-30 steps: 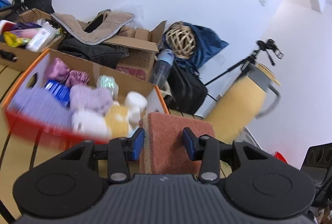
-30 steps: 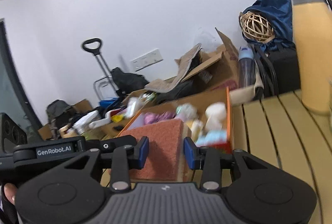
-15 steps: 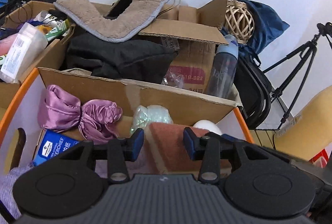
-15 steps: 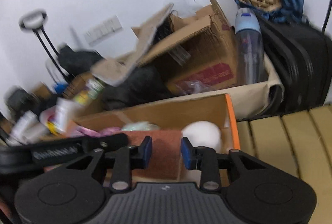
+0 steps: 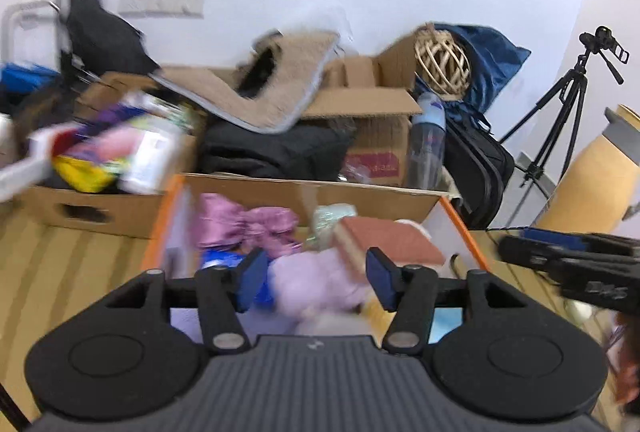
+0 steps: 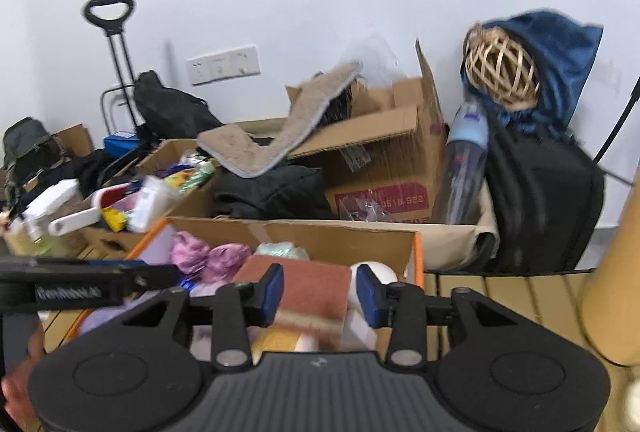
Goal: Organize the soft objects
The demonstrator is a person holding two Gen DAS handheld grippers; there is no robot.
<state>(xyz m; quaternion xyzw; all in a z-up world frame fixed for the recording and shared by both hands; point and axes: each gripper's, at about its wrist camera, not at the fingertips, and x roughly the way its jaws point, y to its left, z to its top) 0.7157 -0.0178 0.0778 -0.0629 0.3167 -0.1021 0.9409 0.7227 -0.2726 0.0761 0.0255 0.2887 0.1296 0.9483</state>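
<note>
A red-topped sponge [image 5: 390, 238] lies in the orange-edged cardboard box [image 5: 456, 216] among soft things: a purple satin scrunchie [image 5: 248, 224], a lilac plush cloth [image 5: 316, 282], a white ball. My left gripper [image 5: 316, 278] is open and empty above the box, jaws wide apart. In the right wrist view the same sponge [image 6: 308, 288] lies in the box [image 6: 416, 252]. My right gripper [image 6: 320, 290] is open; its jaws stand either side of the sponge with gaps.
Behind the box stand more cardboard boxes [image 6: 384, 151] with a tan fleece piece [image 6: 272, 147], black clothing, a water bottle [image 6: 464, 167] and a wicker ball [image 6: 500, 67]. A tan jug [image 5: 592, 183] stands on the slatted wooden table [image 6: 508, 292] at right. A tripod [image 5: 560, 111] is behind.
Both grippers opened and let go of the sponge, which now lies in the box. Both have drawn back and up from it.
</note>
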